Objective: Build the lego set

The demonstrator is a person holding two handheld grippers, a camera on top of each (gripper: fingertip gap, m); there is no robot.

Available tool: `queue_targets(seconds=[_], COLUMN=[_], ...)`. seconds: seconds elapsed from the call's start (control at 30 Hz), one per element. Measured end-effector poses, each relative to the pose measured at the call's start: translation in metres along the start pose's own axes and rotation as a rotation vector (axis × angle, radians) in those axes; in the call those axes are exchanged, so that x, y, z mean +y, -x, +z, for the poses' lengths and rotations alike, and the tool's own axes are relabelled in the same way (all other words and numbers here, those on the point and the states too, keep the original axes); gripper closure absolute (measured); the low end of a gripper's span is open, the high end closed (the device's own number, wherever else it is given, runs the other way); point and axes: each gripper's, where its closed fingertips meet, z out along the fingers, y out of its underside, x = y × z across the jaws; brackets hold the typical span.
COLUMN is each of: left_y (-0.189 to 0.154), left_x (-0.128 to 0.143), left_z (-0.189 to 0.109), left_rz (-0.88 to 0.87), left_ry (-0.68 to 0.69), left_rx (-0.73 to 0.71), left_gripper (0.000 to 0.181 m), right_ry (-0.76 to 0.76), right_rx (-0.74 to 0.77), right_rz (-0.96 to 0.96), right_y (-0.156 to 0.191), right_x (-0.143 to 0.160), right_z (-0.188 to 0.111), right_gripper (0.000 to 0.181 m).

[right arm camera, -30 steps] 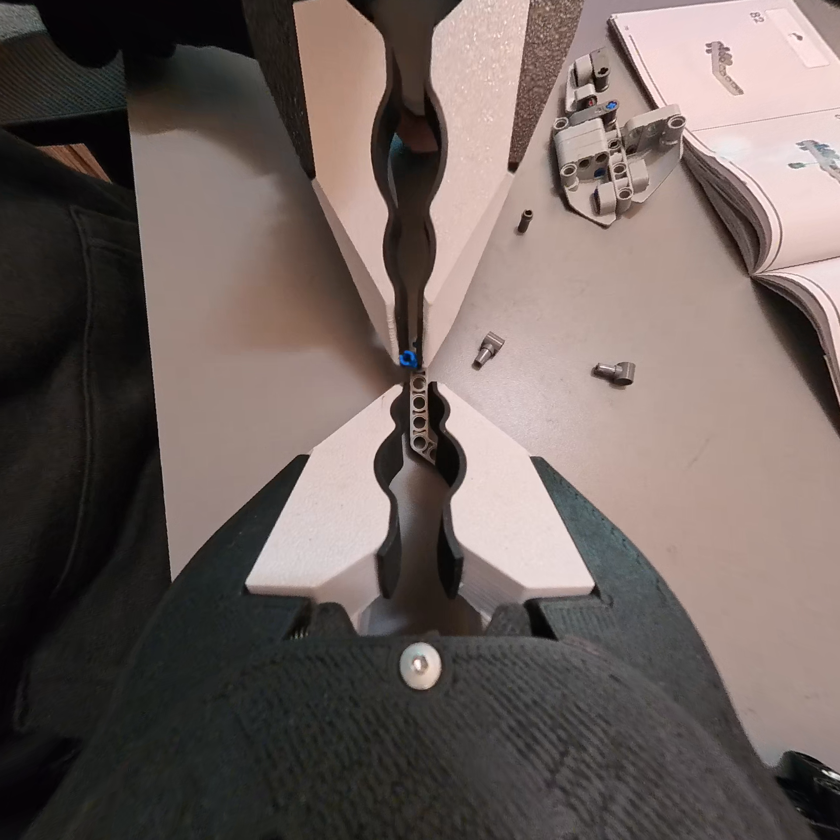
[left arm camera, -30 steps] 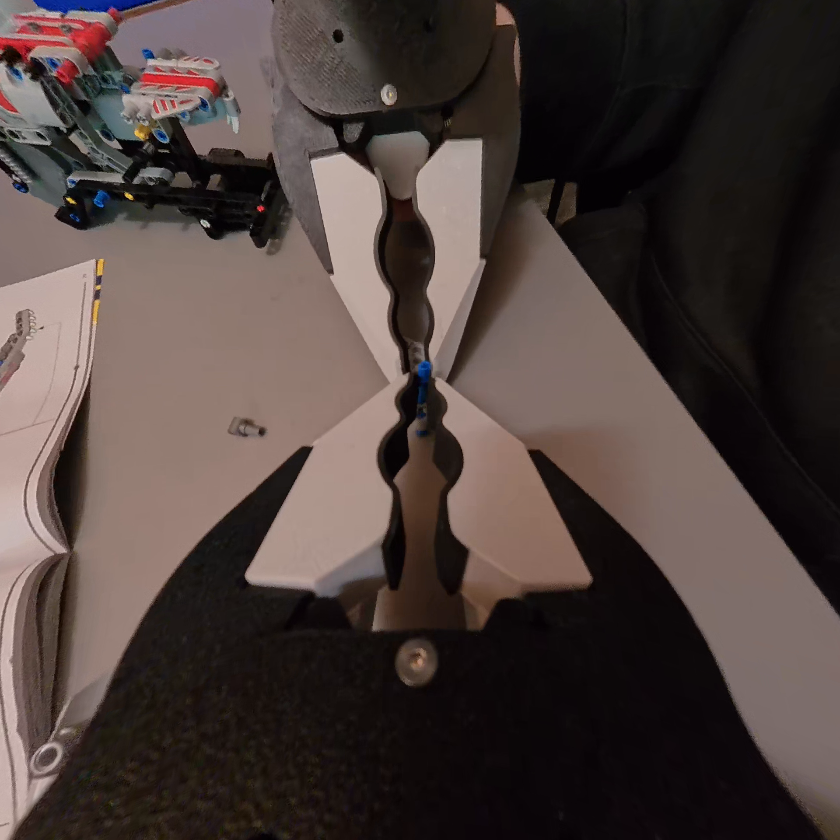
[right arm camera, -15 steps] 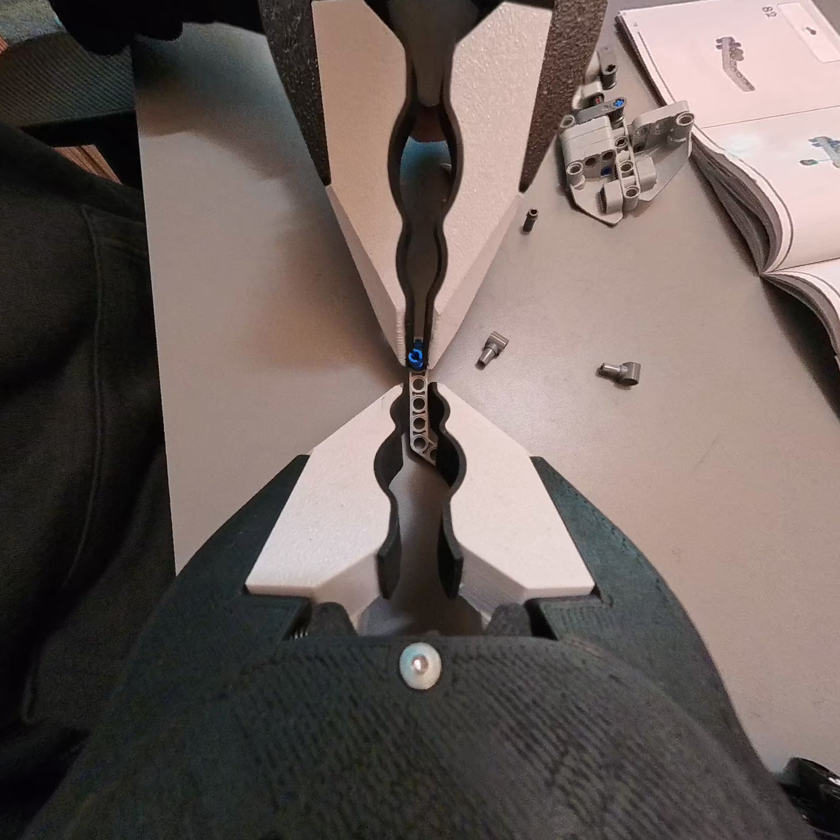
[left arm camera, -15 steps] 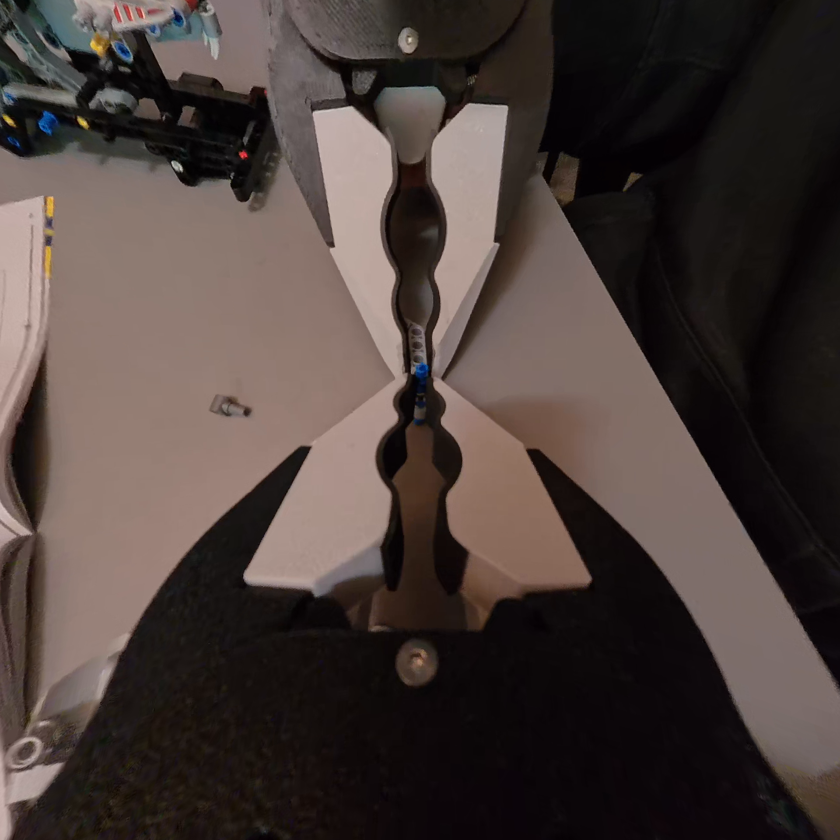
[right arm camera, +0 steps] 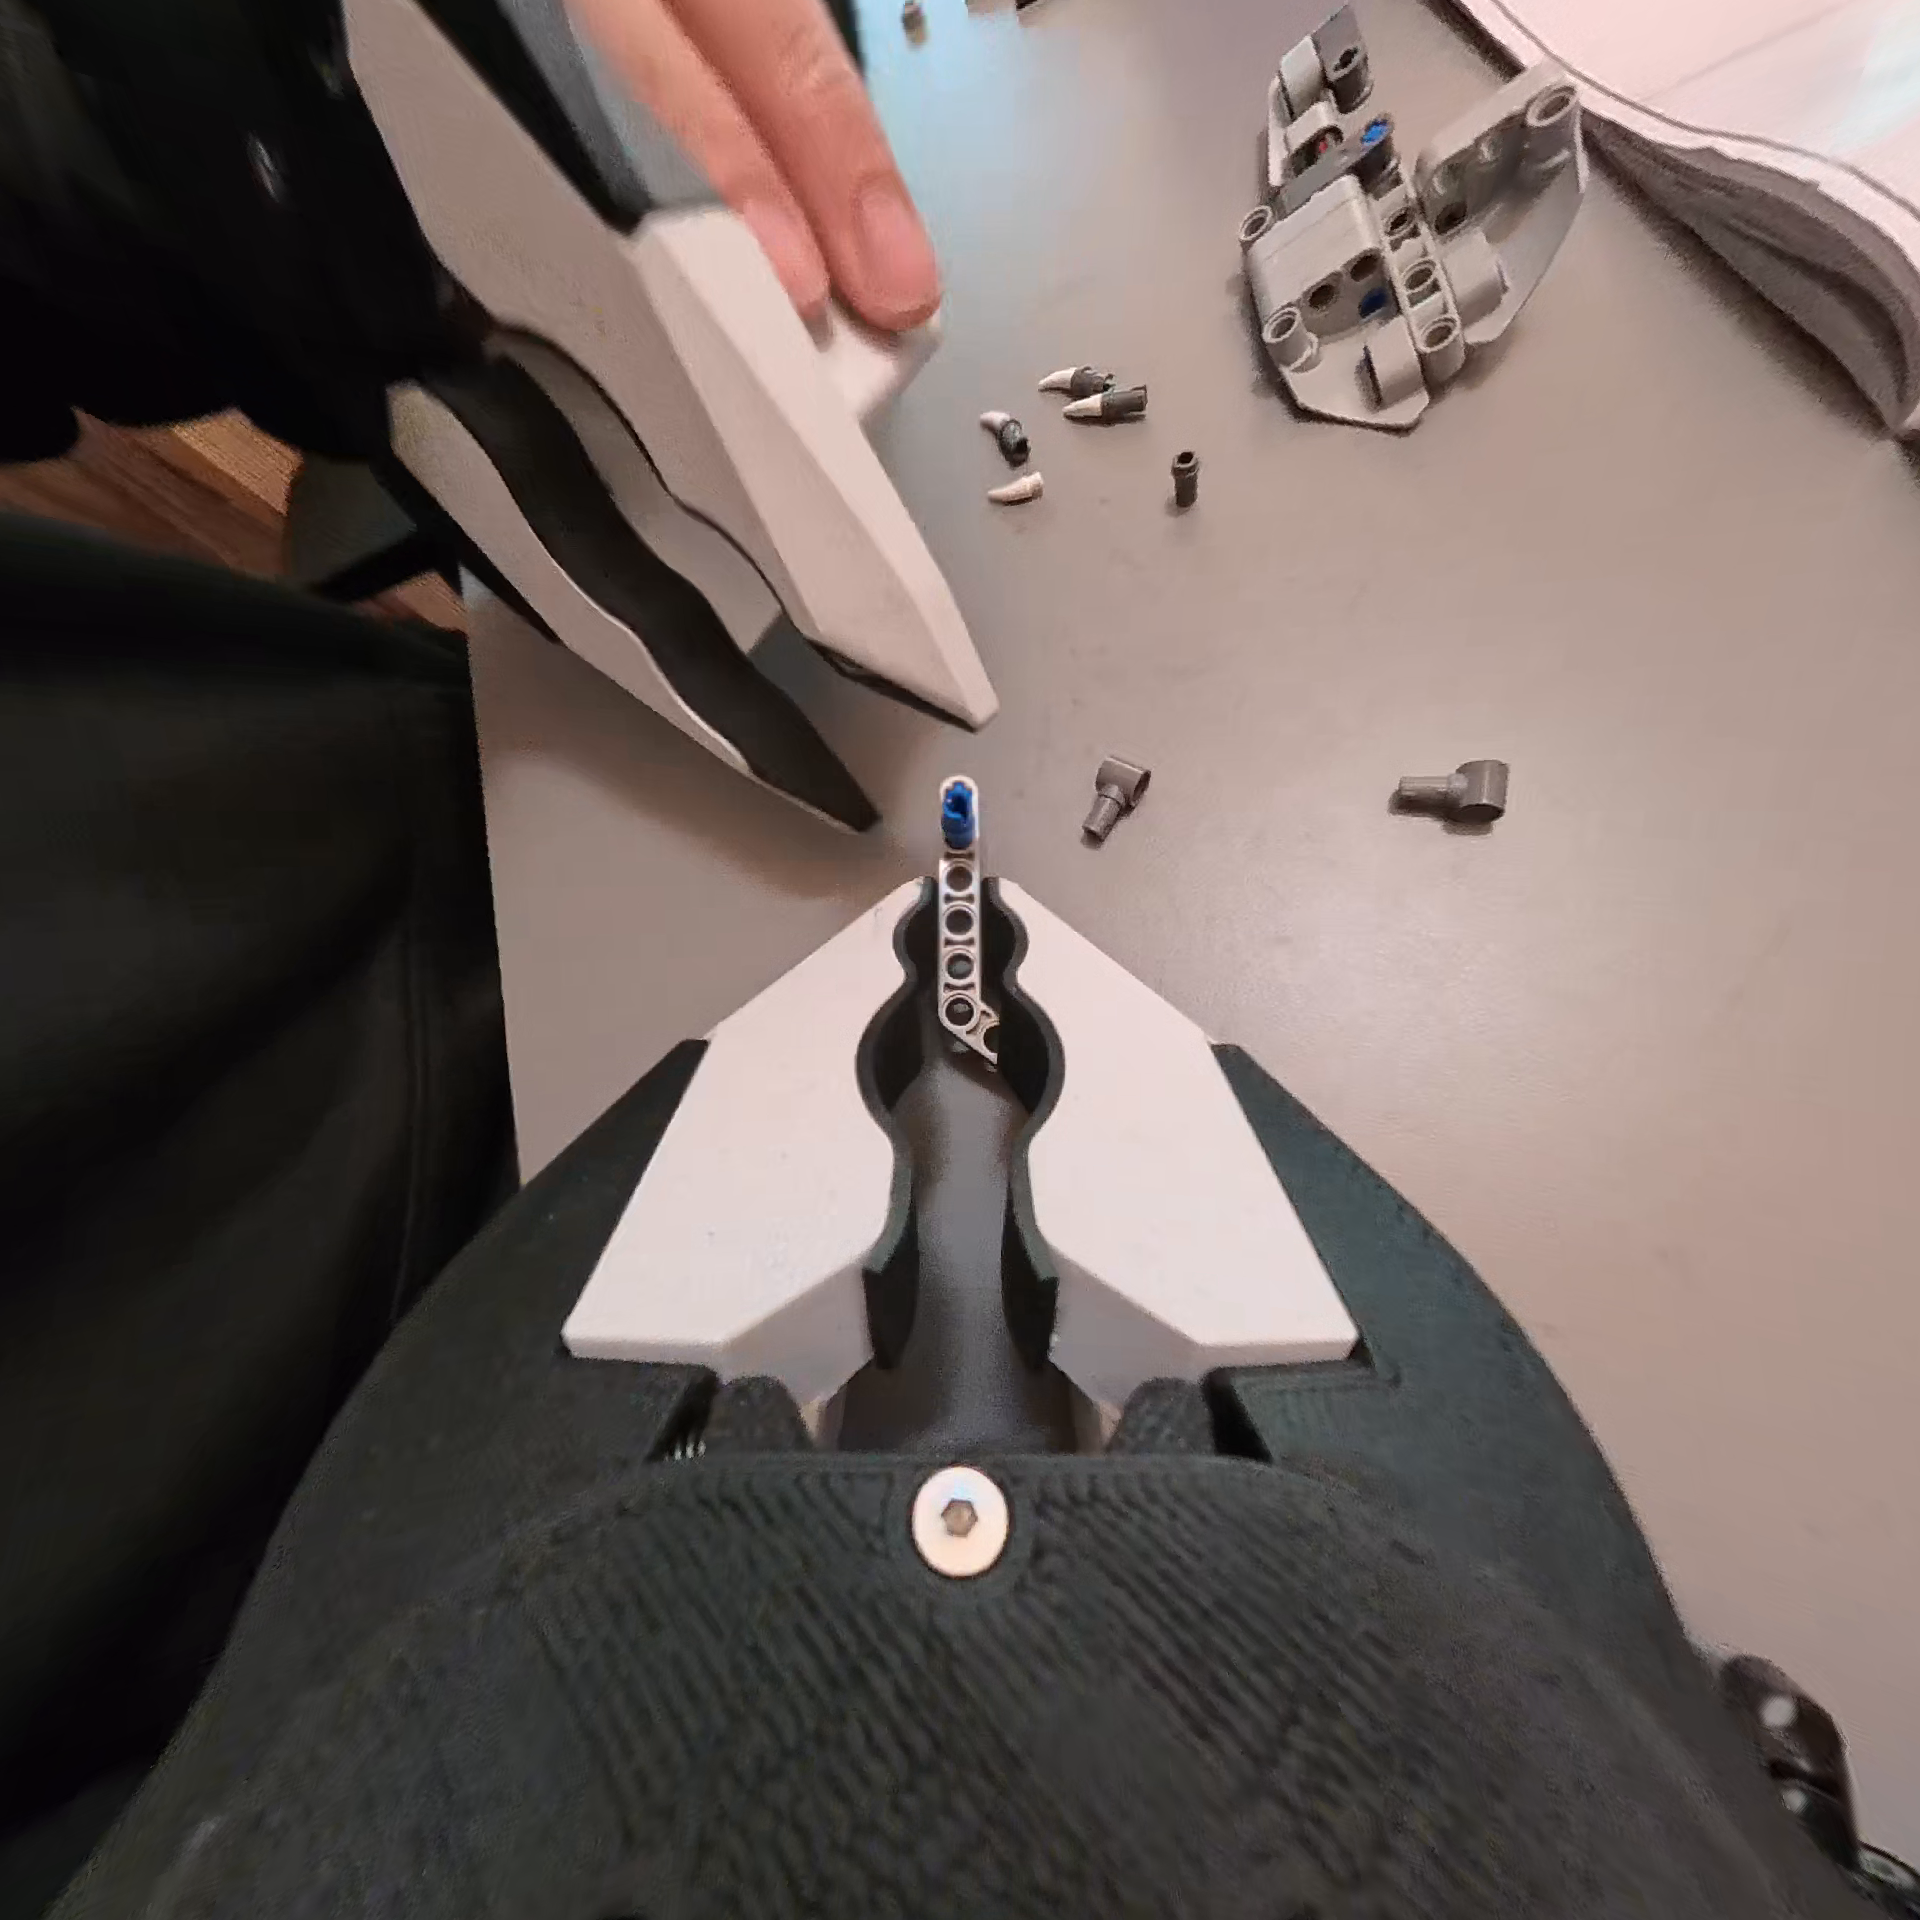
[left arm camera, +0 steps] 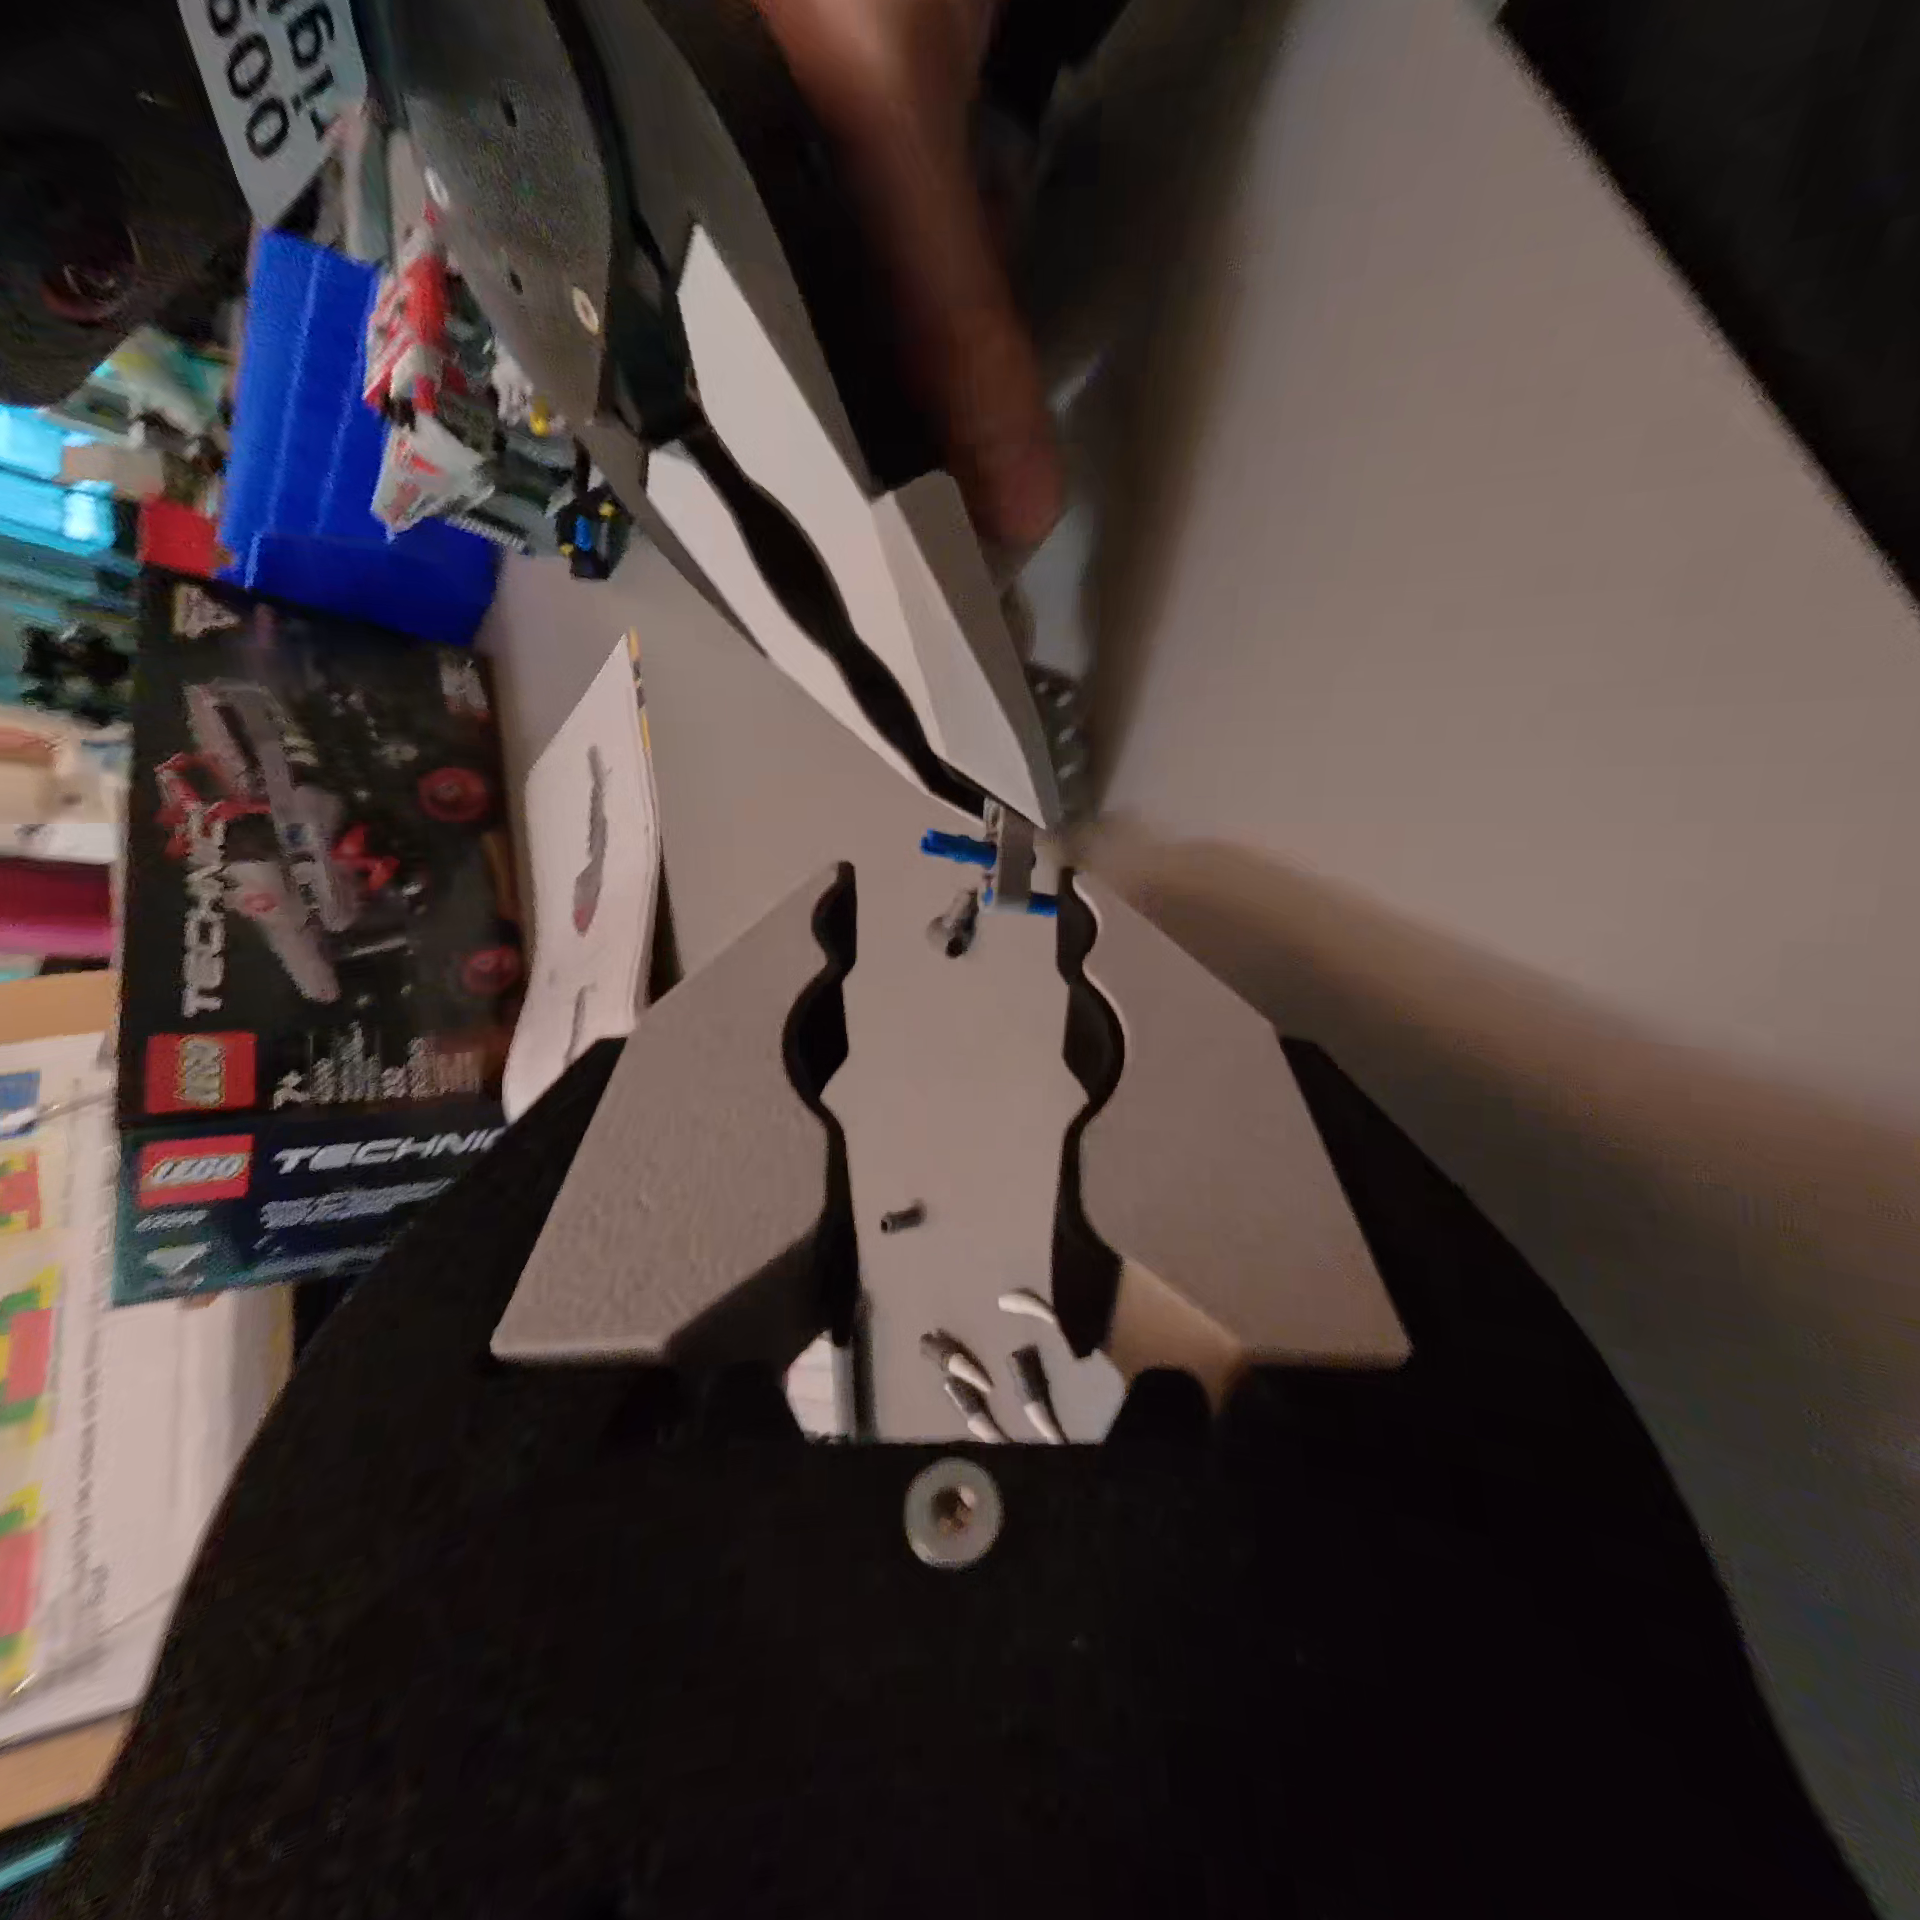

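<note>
Right gripper (right arm camera: pixel 961 894) is pinching a grey beam (right arm camera: pixel 958 940) near its tips, the beam standing up out of the jaws. A blue pin (right arm camera: pixel 957 814) sits in the beam's top hole. In the left wrist view the beam (left arm camera: pixel 1013 862) shows edge-on with blue pins sticking out sideways.

Left gripper (left arm camera: pixel 954 904) is spread wide with nothing between its fingers. Its right fingertip is just beside the beam; the frame is too blurred to tell if they touch. In the right wrist view the left gripper (right arm camera: pixel 914 769) sits up-left of the pin, apart from it. A hand (right arm camera: pixel 790 156) shows on its upper side.

On the grey worktop (right arm camera: pixel 1455 1039):
- two dark grey connectors (right arm camera: pixel 1117 795), right of the beam
- a few small tooth-like pieces (right arm camera: pixel 1091 400), farther out
- a grey subassembly (right arm camera: pixel 1403 239), beside the open manual (right arm camera: pixel 1818 156)

Left wrist view also shows the set box (left arm camera: pixel 312 935), a blue bin (left arm camera: pixel 332 447) and the partly built model (left arm camera: pixel 447 416) at far left.
</note>
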Motion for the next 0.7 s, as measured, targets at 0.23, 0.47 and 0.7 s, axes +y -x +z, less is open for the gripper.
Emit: queue_targets(seconds=[0.23, 0.47, 0.7], left_y=[0.0, 0.0, -0.004], left_x=[0.002, 0.002, 0.005], left_z=[0.012, 0.01, 0.013], left_rz=[0.024, 0.099, 0.108], left_ry=[0.072, 0.112, 0.217], left_rx=[-0.075, -0.101, -0.017], left_gripper=[0.158, 0.16, 0.16], right_ry=[-0.038, -0.037, -0.021], right_rx=[-0.011, -0.026, -0.027], right_rz=[0.105, 0.129, 0.14], right_y=[-0.002, -0.001, -0.002], right_x=[-0.005, -0.004, -0.002], right_z=[0.0, 0.001, 0.002], right_gripper=[0.176, 0.175, 0.175])
